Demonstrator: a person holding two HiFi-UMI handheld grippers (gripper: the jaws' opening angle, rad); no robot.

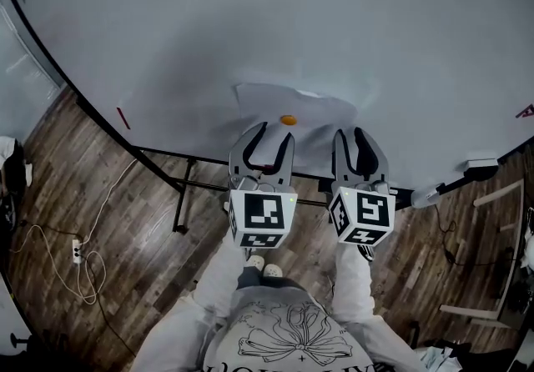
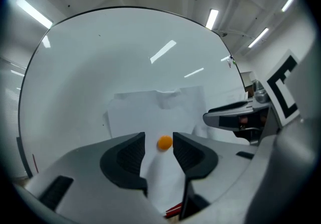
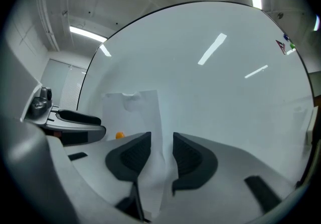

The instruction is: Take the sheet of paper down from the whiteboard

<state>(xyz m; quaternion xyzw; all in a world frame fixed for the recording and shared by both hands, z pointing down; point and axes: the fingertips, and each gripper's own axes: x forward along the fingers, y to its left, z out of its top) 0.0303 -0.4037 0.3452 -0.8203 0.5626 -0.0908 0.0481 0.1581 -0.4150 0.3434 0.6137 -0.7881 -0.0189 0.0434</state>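
Paper ahead of left hand-held gripper (ungrasped).

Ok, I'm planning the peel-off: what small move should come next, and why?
Probably ease the left gripper forward and close on the orange magnet: its open jaws frame it, and it seems to pin the sheet to the whiteboard.

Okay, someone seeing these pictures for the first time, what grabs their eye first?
The small orange magnet stands out first, a bright spot of colour pinning a white sheet of paper low on the big pale whiteboard. Next come the two claws held up to the board: the left claw open and lined up on the magnet, the right claw open at the sheet's right edge.
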